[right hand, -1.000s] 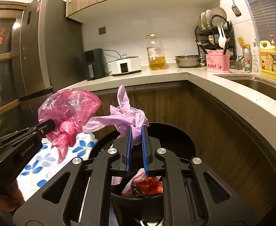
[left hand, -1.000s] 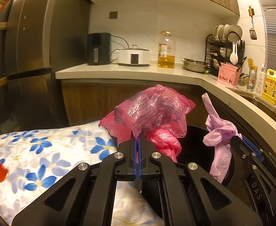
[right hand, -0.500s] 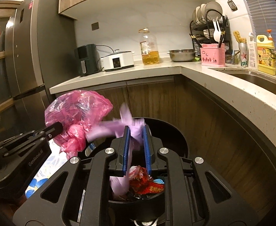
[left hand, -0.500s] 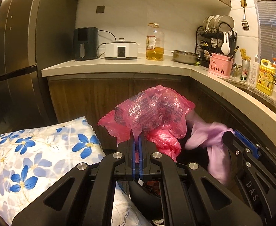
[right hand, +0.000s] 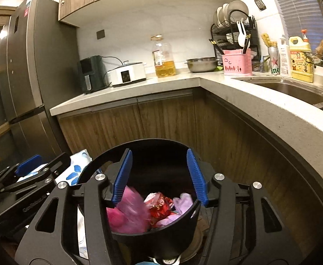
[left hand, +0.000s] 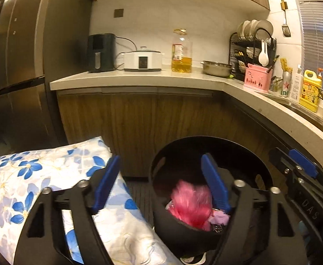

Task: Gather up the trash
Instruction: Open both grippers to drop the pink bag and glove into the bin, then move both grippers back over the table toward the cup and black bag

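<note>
A black round trash bin stands on the floor below both grippers. The pink plastic bag is inside it, blurred by motion. Beside it in the bin lie the pale purple bag and a red wrapper. My left gripper hangs over the bin's left rim, its jaws opening with nothing between them. My right gripper is above the bin, its jaws opening and empty. Each gripper shows at the edge of the other's view.
A blue-flowered white cushion lies left of the bin. A wooden cabinet under an L-shaped counter wraps behind and to the right. On the counter are appliances, an oil bottle, a metal bowl and a dish rack. A tall fridge stands at left.
Both grippers opened and let go: the pink bag left the left gripper and the purple bag left the right one, and both dropped into the bin.
</note>
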### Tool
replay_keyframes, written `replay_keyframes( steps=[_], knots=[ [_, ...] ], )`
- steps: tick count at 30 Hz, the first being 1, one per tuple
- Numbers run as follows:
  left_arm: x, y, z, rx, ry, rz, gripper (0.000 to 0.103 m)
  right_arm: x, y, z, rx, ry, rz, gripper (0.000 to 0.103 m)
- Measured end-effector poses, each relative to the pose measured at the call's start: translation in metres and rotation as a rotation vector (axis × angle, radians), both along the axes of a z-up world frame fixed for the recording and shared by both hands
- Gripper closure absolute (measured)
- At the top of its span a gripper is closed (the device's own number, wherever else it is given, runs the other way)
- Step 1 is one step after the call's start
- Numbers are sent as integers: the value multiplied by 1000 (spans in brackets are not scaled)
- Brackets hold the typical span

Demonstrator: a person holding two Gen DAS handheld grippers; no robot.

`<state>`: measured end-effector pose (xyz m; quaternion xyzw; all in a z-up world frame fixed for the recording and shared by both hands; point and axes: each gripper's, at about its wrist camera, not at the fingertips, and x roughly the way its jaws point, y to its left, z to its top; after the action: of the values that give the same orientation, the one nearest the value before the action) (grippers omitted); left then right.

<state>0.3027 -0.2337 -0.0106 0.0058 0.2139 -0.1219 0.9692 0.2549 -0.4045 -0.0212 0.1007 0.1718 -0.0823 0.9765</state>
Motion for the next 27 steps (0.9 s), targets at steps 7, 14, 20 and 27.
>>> replay_keyframes(
  steps=[7, 14, 20, 27],
  knots=[
    [-18, 37, -2, -42, 17, 69, 13, -12, 20, 5, -25, -15, 25, 34],
    [-46, 74, -1, -52, 2, 128, 7, -29, 48, 7, -33, -28, 55, 24],
    [-69, 108, -4, -50, 10, 185, 6, -40, 77, 6, -27, -22, 102, 17],
    [-94, 155, -9, -39, 14, 279, 6, -46, 121, 1, -31, 1, 184, 15]
  ],
)
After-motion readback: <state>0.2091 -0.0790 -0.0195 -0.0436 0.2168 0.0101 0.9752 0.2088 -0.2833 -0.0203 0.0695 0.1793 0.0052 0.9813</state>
